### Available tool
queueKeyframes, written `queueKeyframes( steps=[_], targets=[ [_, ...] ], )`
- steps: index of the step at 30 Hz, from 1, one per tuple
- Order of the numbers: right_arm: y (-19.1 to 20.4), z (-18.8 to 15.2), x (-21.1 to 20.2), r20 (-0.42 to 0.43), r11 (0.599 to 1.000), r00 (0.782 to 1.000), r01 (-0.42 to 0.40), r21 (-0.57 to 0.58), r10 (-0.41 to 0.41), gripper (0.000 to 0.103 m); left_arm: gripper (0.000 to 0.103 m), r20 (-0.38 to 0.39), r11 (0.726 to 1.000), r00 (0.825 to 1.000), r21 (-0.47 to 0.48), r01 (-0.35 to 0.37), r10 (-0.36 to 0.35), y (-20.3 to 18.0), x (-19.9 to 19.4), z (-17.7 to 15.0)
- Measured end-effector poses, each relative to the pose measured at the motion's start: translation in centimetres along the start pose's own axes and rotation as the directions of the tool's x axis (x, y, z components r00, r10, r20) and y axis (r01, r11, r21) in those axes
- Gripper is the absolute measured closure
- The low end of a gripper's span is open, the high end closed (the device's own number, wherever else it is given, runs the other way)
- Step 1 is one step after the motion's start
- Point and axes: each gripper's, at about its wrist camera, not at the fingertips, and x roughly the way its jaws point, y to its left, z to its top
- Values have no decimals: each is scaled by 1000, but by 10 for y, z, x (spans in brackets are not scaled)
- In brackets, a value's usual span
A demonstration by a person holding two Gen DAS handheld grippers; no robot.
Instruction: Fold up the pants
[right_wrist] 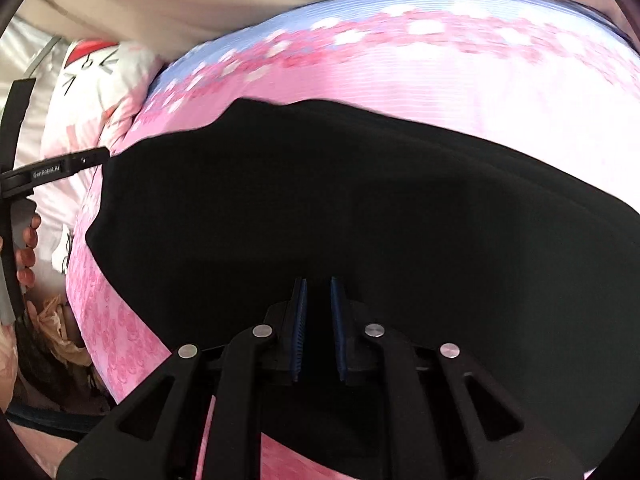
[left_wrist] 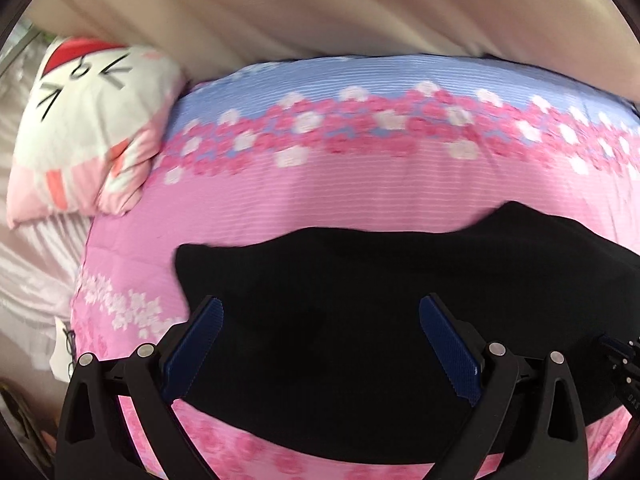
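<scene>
Nearest the lenses, the left gripper point(left_wrist: 320, 304) gapes wide and empty above the black pants point(left_wrist: 360, 320); the right gripper point(right_wrist: 319, 284) is nearly closed, empty. Pants lie on the pink floral bedspread point(left_wrist: 320, 192), cat-face pillow point(left_wrist: 92, 120) beyond.

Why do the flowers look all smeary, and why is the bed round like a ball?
Right wrist view: flowers smeared by motion blur, washed out by bright light. Left wrist view: sharper, flowers only slightly soft. Both views: the fisheye lens bulges the flat bedspread; pants too black for detail.
</scene>
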Motion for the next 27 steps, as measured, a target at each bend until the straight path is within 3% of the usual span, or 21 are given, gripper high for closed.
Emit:
queueKeyframes(
  steps=[4, 6, 11, 15, 20, 23, 25, 27],
  targets=[
    [-31, -12, -21, 28, 996, 996, 83, -33, -83, 84, 5, 4, 999, 1000, 50, 13, -13, -42, -9, 5],
    [-69, -22, -34, 40, 998, 999, 30, 48, -32, 87, 5, 0, 997, 1000, 72, 29, -29, -63, -12, 7],
    [-117, -33, -87, 108, 984, 984, 127, 129, -141, 81, 5, -13, 990, 999, 130, 49, -48, -114, -19, 9],
    [-176, -58, -128, 119, 948, 959, 227, 224, -257, 81, 5, -34, 984, 997, 160, 77, -73, -152, -24, 3],
    [-261, -88, -187, 131, 871, 906, 336, 358, -403, 80, 5, -39, 970, 993, 216, 115, -109, -201, -37, -16],
    [-303, -90, -214, 149, 833, 865, 395, 387, -480, 51, 5, -53, 962, 991, 240, 129, -120, -230, -43, -29],
    [-325, -85, -224, 155, 819, 846, 422, 389, -509, 45, 5, -65, 958, 990, 254, 134, -122, -246, -45, -35],
    [-345, -83, -228, 146, 822, 850, 424, 381, -506, 41, 5, -72, 954, 990, 267, 133, -118, -262, -49, -42]
  ],
)
